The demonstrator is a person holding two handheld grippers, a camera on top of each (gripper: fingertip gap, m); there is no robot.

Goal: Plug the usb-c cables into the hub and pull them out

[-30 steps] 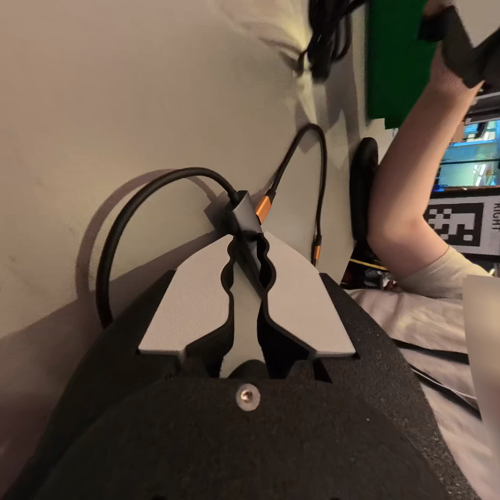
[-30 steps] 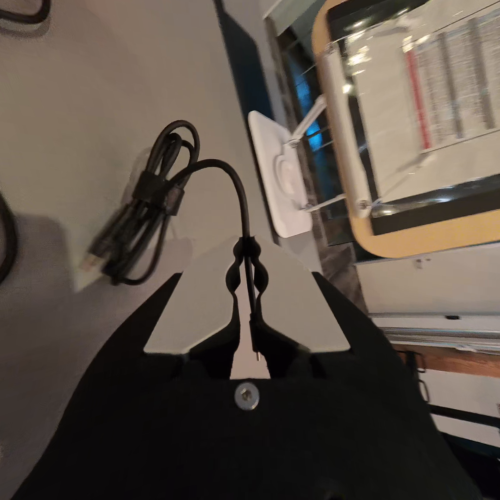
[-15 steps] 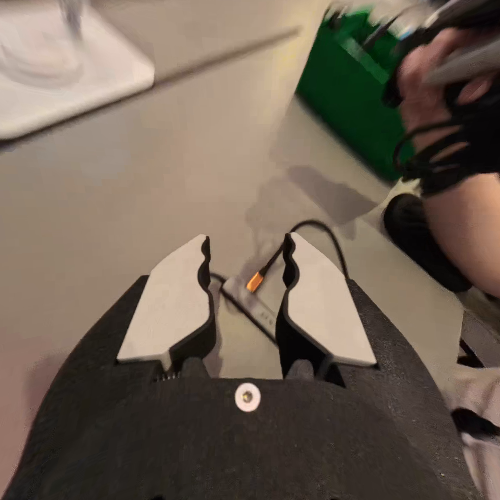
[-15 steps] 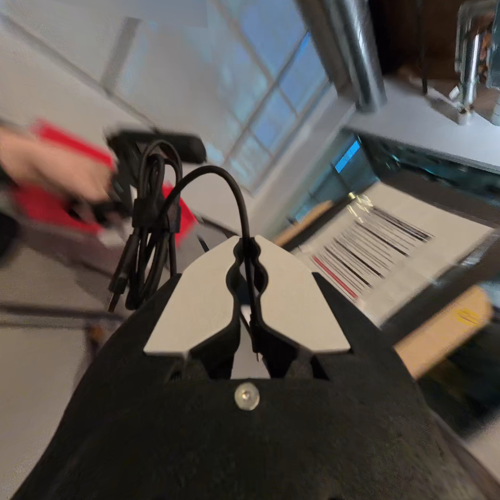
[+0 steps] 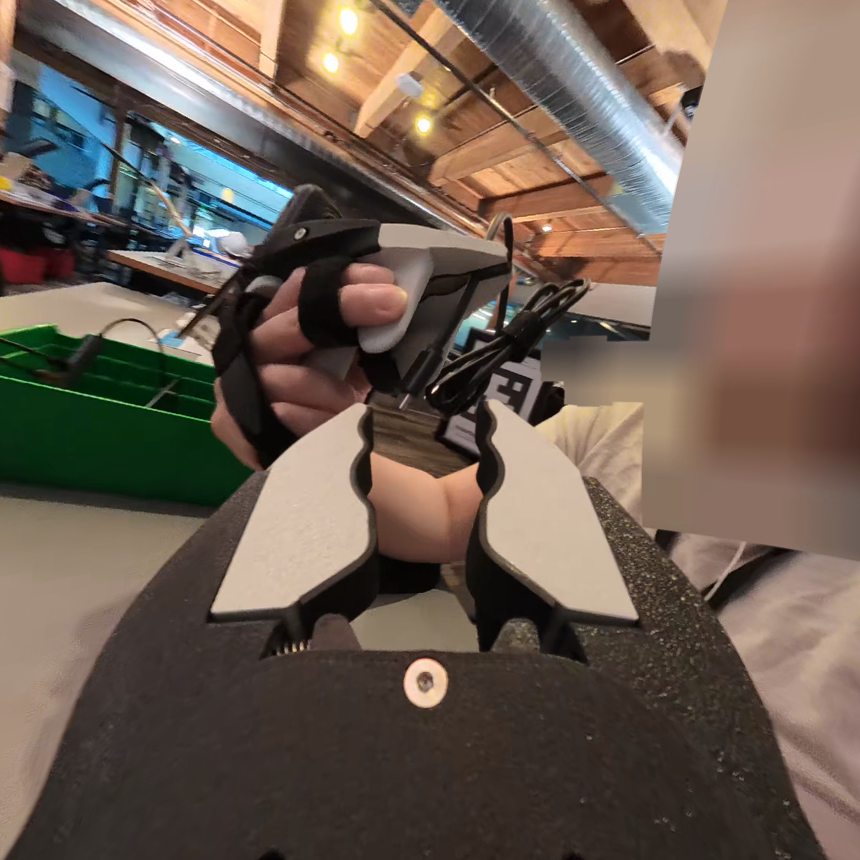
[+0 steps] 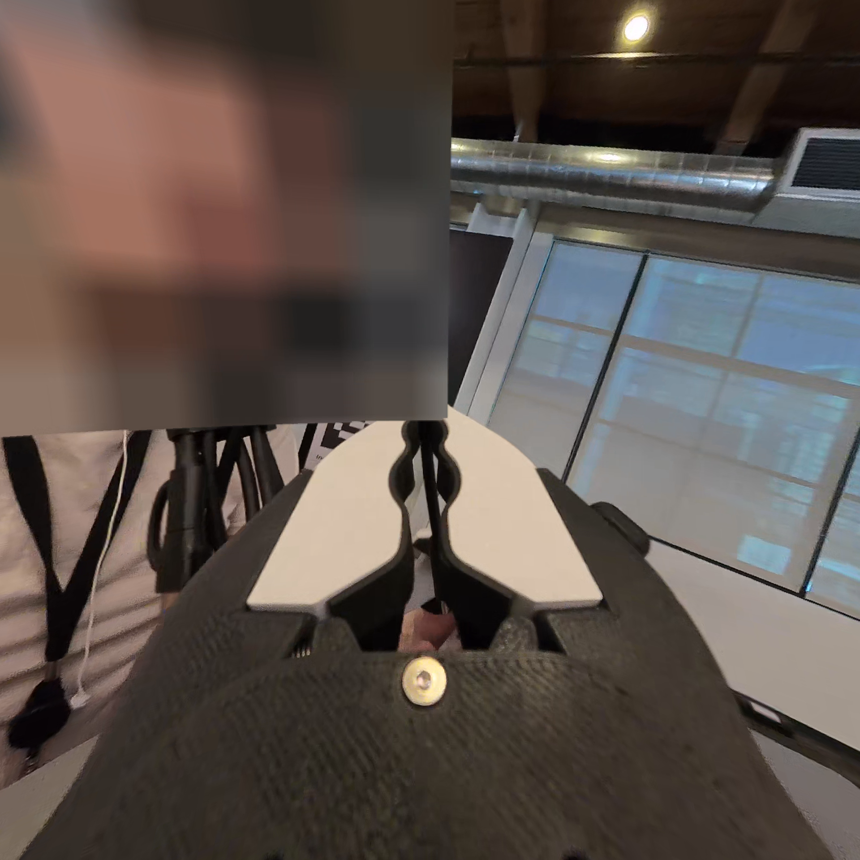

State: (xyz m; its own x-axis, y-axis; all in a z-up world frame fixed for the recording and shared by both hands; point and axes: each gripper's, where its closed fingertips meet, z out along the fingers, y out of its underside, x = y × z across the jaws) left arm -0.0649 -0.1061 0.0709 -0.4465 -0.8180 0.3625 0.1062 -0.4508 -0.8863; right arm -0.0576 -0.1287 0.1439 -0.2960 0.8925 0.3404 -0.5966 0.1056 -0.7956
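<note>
My left gripper (image 5: 426, 419) is open and empty, raised and pointing up off the table. Ahead of it a hand (image 5: 298, 353) holds my right gripper (image 5: 502, 263), seen from the side. That gripper is shut on a black usb-c cable (image 5: 507, 344), whose strapped bundle hangs below it, with the plug (image 5: 419, 372) pointing down toward my left fingers. In the right wrist view my right gripper (image 6: 426, 430) is shut on the thin cable (image 6: 433, 512), and the bundle (image 6: 204, 488) hangs at the left. The hub is not in view.
A green bin (image 5: 93, 419) with cables in it stands on the pale table (image 5: 70, 581) at the left. The person's torso with a black lanyard (image 6: 56, 535) is close in front of my right gripper. A white table (image 6: 744, 651) and windows lie to the right.
My left gripper let go of the hub, opened and swung up off the table. My right gripper, still shut on the cable, swung up and round toward the person.
</note>
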